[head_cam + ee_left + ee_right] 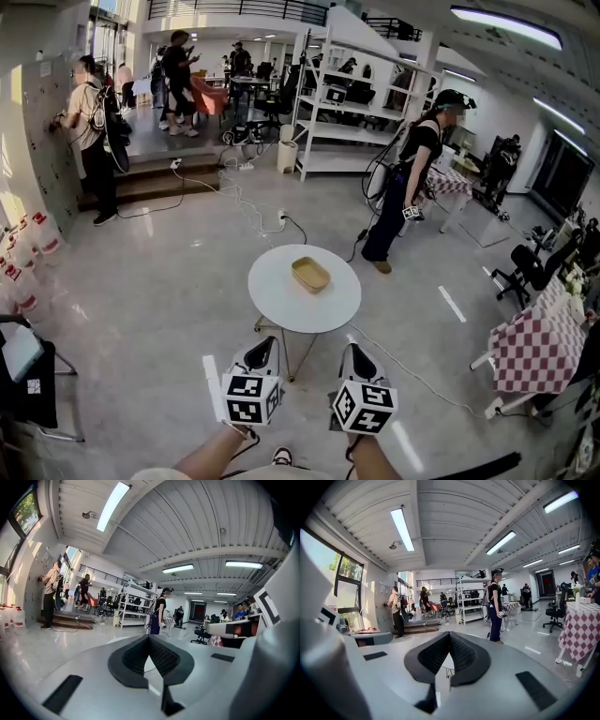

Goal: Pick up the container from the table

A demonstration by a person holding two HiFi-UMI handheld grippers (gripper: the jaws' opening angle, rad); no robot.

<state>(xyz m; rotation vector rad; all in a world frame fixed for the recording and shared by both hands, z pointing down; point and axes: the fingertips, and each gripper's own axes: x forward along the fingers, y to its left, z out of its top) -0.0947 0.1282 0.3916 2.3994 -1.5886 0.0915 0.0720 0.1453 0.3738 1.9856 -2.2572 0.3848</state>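
Observation:
A shallow tan container [310,275] sits near the middle of a round white table [281,300] ahead of me in the head view. Both grippers are held low in front, short of the table's near edge. My left gripper [268,342] has its dark pads pressed together with nothing in them, and its own view shows the same shut tips [149,637]. Beside it, my right gripper [352,349] is likewise shut and empty [449,634]. A sliver of the white table [446,661] shows below its pads. The container is hidden in both gripper views.
A person in black [412,178] stands beyond the table by white shelving [361,103]. A checkered-cloth table [539,342] and office chair [530,272] are at right. Cables [234,197] trail over the floor. Bottles [23,253] and a dark chair [28,375] stand at left.

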